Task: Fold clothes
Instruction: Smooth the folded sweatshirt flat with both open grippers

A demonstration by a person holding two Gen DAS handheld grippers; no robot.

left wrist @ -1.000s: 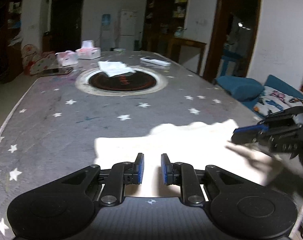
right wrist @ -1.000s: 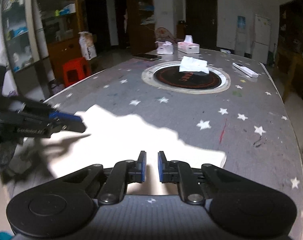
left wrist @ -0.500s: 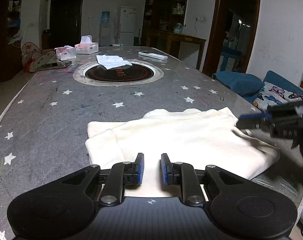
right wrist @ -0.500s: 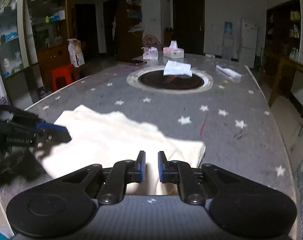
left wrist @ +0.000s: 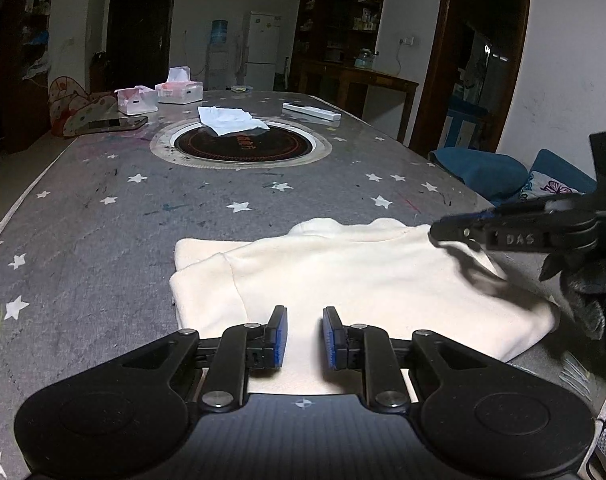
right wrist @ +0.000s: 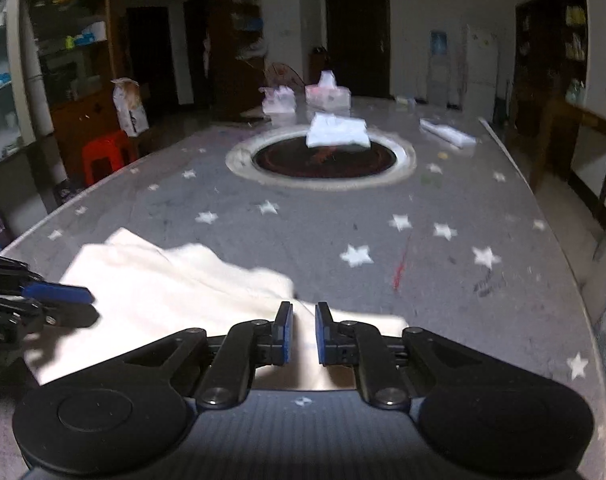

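A cream garment (left wrist: 355, 276) lies folded flat at the near edge of the grey star-patterned table (left wrist: 103, 232). My left gripper (left wrist: 305, 338) hovers over its near edge, jaws slightly apart and empty. My right gripper (right wrist: 301, 332) also hovers over the garment (right wrist: 175, 284), jaws slightly apart with nothing between them. In the left wrist view the right gripper (left wrist: 515, 232) reaches in from the right over the garment's far right corner. In the right wrist view the left gripper (right wrist: 43, 300) shows at the left edge.
A round inset hotplate (left wrist: 243, 146) with a white cloth (left wrist: 231, 120) on it sits mid-table. Two tissue boxes (left wrist: 179, 90), a phone (left wrist: 111, 124) and a remote (left wrist: 311, 111) lie beyond. Blue cushions (left wrist: 483, 172) are off the right edge.
Both grippers have pulled back and risen a little from the garment. The view darkened, so the garment's folds now show. The right wrist view is blurred by motion.
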